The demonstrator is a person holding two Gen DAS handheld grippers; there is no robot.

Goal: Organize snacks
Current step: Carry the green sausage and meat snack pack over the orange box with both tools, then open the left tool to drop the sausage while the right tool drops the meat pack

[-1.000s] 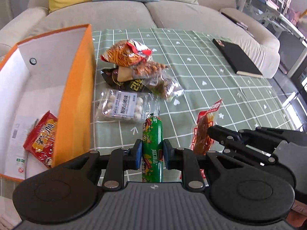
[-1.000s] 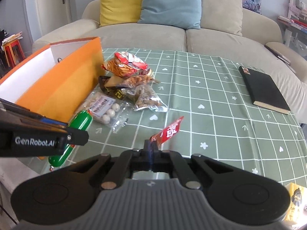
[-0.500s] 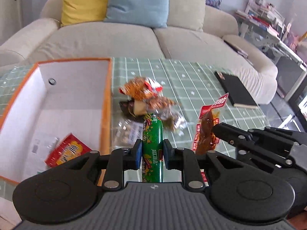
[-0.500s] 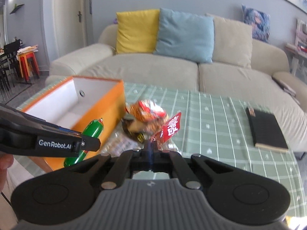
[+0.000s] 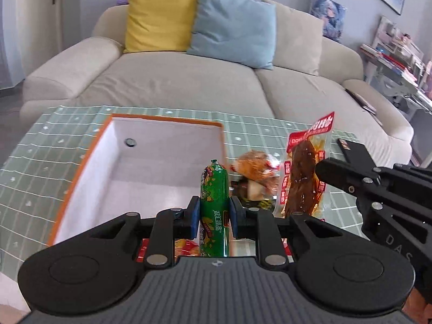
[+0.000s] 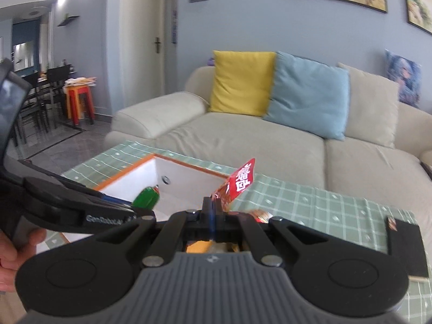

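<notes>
The snacks are split between the two grippers, the worktop and the box. The left gripper (image 5: 214,217) is closed on a green sausage (image 5: 214,189), which stands upright between its blue pads (image 5: 195,216) above the near right corner of the orange box (image 5: 81,167). The box is white inside and lies on the green checked worktop (image 5: 32,162), at about 11 o'clock from this gripper. A red packet (image 5: 183,247) shows only in part under the gripper, so I cannot tell exactly where it lies.

The right gripper (image 6: 212,216) is fully closed and pinches the bottom edge of a red meat snack packet (image 6: 237,183), which sticks up toward 1 o'clock. In the left wrist view this packet (image 5: 305,170) hangs at 2 o'clock from the sausage, held in the air.

A small pile of snack bags (image 5: 256,172) lies on the worktop between the sausage and the packet, just right of the box. A black notebook (image 6: 405,243) lies at 3 o'clock on the worktop. Behind is a sofa (image 5: 175,81).
</notes>
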